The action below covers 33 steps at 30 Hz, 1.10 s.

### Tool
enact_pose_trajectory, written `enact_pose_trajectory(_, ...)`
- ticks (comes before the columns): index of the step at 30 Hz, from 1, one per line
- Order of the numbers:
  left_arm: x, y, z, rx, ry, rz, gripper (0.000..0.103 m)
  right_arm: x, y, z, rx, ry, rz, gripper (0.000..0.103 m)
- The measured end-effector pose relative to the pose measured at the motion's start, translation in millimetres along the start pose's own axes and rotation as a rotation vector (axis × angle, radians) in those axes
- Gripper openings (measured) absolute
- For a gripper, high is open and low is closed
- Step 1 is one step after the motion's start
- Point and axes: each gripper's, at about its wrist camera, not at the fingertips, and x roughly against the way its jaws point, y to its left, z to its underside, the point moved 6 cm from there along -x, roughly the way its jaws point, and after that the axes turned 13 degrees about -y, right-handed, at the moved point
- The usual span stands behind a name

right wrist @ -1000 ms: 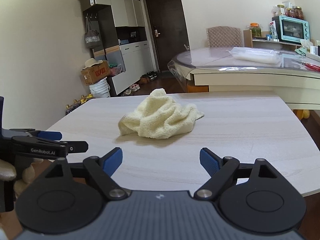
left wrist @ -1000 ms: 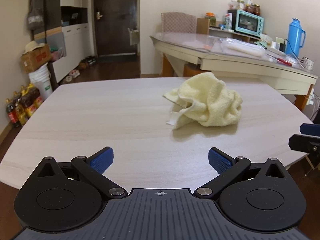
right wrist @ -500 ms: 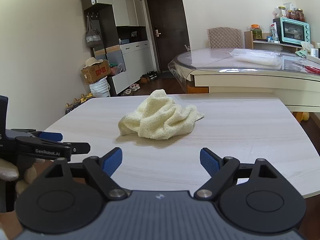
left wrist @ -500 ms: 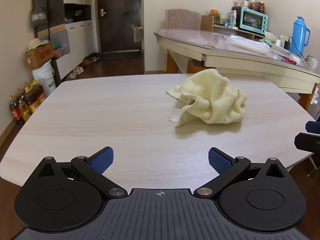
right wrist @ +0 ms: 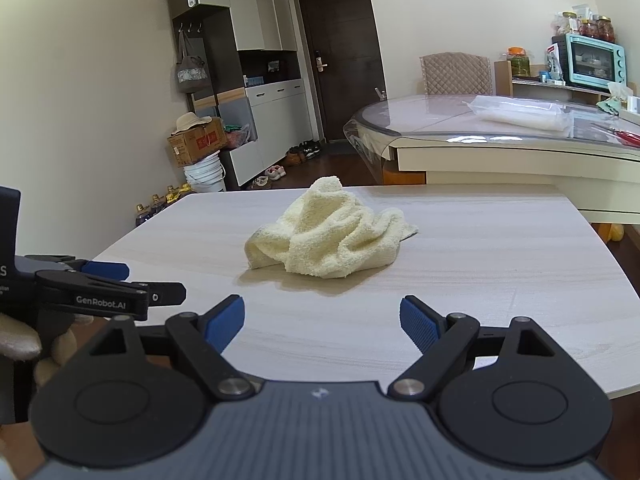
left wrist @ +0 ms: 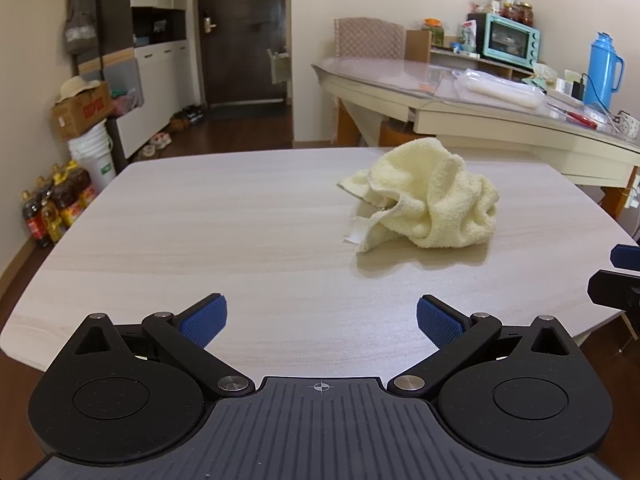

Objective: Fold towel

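Nearest, the left tongs stand wide apart with nothing between their blue pads, hovering over the near edge of the pale wood worktop. Likewise the right tongs gape wide and hold nothing. Farther out, a cream towel lies crumpled in a heap on the worktop, well apart from both tongs. Beyond it stands a glass-topped table bearing a teal oven.
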Motion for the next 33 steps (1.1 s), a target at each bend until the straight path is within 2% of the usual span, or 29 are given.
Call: enact_pose_trajectory(33,-1.7,-4.6,1.7,-0.007,0.004,0.002,0.103,-1.2,2.0,-1.5,0.007,-0.001,-0.008,0.087)
